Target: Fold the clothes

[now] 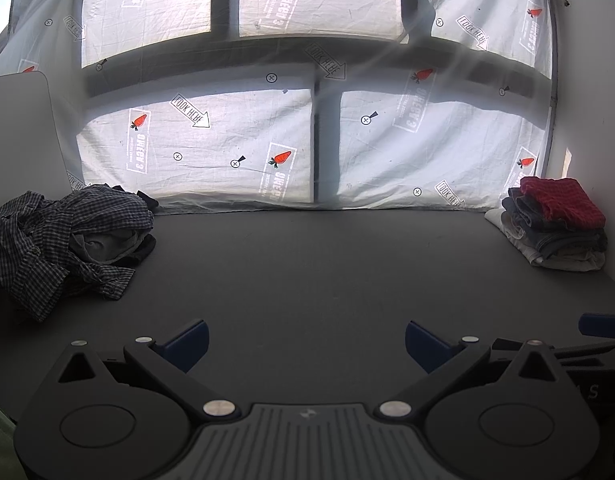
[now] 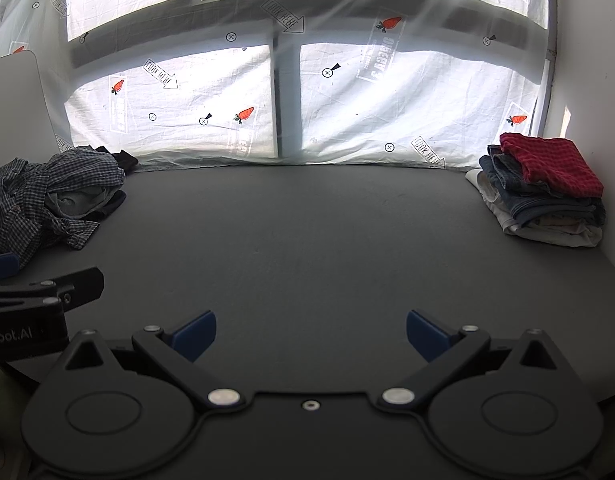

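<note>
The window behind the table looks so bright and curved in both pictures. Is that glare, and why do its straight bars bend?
Left wrist view: daylight through the printed sheet blows the panes nearly white, leaving the table dim; right wrist view: same backlight, with the folded stack and the crumpled pile still readable. In both, the fisheye lens bows the bars and darkens the corners.

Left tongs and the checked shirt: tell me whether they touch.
Apart. In the left wrist view the left tongs stand open over bare dark table, with the crumpled checked shirt lying well off to their left.
</note>
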Demonstrator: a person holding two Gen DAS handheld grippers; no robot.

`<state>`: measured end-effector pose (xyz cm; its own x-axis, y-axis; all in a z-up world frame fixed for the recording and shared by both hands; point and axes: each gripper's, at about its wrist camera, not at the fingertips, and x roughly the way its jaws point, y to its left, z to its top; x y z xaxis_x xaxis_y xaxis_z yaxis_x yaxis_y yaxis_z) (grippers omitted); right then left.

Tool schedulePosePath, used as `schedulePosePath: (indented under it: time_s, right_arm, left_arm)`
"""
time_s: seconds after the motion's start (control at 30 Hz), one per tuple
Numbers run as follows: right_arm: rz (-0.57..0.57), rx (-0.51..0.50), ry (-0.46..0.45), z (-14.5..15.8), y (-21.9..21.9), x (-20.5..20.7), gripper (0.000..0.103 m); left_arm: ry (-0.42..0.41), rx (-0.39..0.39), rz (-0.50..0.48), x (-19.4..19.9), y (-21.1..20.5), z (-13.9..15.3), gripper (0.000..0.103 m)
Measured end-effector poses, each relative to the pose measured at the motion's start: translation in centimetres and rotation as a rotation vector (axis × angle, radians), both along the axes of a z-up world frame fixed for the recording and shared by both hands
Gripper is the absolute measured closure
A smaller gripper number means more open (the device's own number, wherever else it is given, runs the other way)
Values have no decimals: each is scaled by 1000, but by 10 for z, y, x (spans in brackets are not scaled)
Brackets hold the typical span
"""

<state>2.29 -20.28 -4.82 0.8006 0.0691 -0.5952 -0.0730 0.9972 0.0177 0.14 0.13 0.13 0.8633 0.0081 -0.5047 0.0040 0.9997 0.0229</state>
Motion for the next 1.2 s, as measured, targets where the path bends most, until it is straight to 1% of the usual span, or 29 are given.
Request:
schedulePosePath:
  time_s: [1.0,1.2]
  right_arm:
    - [-5,-12,-5,-2,3,4,0]
    - [-21,-13,-4,-2,1,6,0]
  left_arm:
    - [1,-8,-5,10,0,0,0]
    - [4,-12,-15,15,0,-2,0]
